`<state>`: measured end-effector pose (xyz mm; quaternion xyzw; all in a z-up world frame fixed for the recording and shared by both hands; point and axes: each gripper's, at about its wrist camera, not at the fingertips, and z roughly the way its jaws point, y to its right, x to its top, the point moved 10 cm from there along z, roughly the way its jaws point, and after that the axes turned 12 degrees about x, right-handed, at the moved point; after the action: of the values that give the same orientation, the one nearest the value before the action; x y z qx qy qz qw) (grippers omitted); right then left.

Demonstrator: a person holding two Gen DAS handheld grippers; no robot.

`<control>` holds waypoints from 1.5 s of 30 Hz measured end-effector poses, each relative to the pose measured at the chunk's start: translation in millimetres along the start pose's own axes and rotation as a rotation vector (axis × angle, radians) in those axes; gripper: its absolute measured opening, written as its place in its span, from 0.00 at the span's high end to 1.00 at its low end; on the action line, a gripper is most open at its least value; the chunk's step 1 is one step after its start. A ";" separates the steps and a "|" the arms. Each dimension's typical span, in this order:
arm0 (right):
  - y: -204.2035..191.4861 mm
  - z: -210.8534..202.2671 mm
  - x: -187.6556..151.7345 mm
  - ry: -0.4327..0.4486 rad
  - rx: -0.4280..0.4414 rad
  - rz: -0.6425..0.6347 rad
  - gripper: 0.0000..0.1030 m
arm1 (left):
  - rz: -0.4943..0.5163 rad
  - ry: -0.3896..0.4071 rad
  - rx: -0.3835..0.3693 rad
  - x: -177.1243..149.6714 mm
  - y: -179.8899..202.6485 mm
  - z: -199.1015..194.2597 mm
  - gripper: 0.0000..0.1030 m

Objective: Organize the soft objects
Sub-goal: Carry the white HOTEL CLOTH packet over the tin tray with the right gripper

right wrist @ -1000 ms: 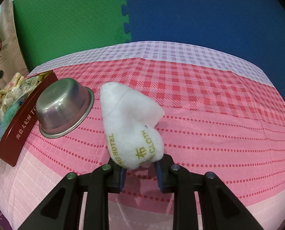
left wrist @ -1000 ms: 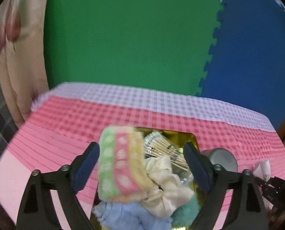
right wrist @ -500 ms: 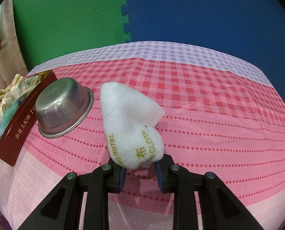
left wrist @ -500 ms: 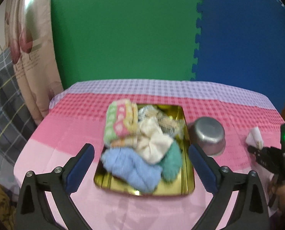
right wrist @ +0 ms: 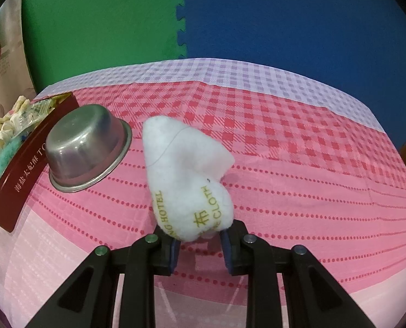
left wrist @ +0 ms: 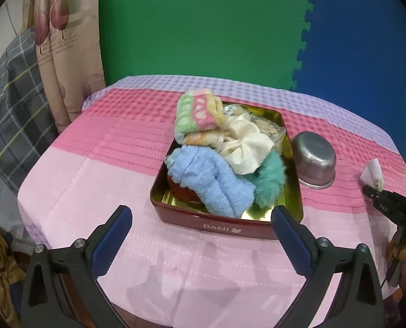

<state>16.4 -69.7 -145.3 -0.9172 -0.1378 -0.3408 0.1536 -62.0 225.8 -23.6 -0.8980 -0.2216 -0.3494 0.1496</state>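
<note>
The left gripper point(left wrist: 201, 220) has drawn back from the red tin point(left wrist: 227, 225) and now hovers over the near edge of the tabletop point(left wrist: 88, 191). Its jaws have just been opening and stand wide with nothing between them. A second ago the striped towel point(left wrist: 198, 114) sat blurred between those jaws; it now lies at the tin's far left corner, overhanging the rim. In the tin with it are a blue towel point(left wrist: 211, 183) at the near left, a cream cloth point(left wrist: 246, 145) in the middle and a teal furry piece point(left wrist: 269, 183) toward the right wall. Just beyond the tin's right wall an upturned steel bowl point(right wrist: 86, 147) rests on the pink cloth, unmoved. Farther right, the right gripper point(right wrist: 200, 242) has kept its place, its jaws narrowed on the lower end of the white hotel cloth point(right wrist: 186, 172), which stands up from the pads, near the bowl but apart from it.
</note>
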 end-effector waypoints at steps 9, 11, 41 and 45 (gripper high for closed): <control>0.4 0.2 0.1 -0.001 -0.013 -0.013 0.76 | 0.015 -0.027 0.059 -5.9 -1.9 6.8 0.01; 0.3 0.0 0.2 -0.001 -0.012 -0.012 0.76 | 0.006 -0.030 0.059 -6.9 -2.4 6.6 0.01; -223.1 -38.7 25.8 0.044 0.440 -0.177 0.75 | -0.058 -0.129 0.137 -25.2 -38.0 33.5 0.01; -247.3 -34.2 31.7 0.034 0.475 -0.208 0.74 | -0.075 -0.140 0.139 -25.9 -43.0 37.6 0.01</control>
<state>-68.7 148.5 -53.0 -0.8304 -0.3050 -0.3285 0.3310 -79.5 271.0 -63.4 -0.8988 -0.2887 -0.2749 0.1826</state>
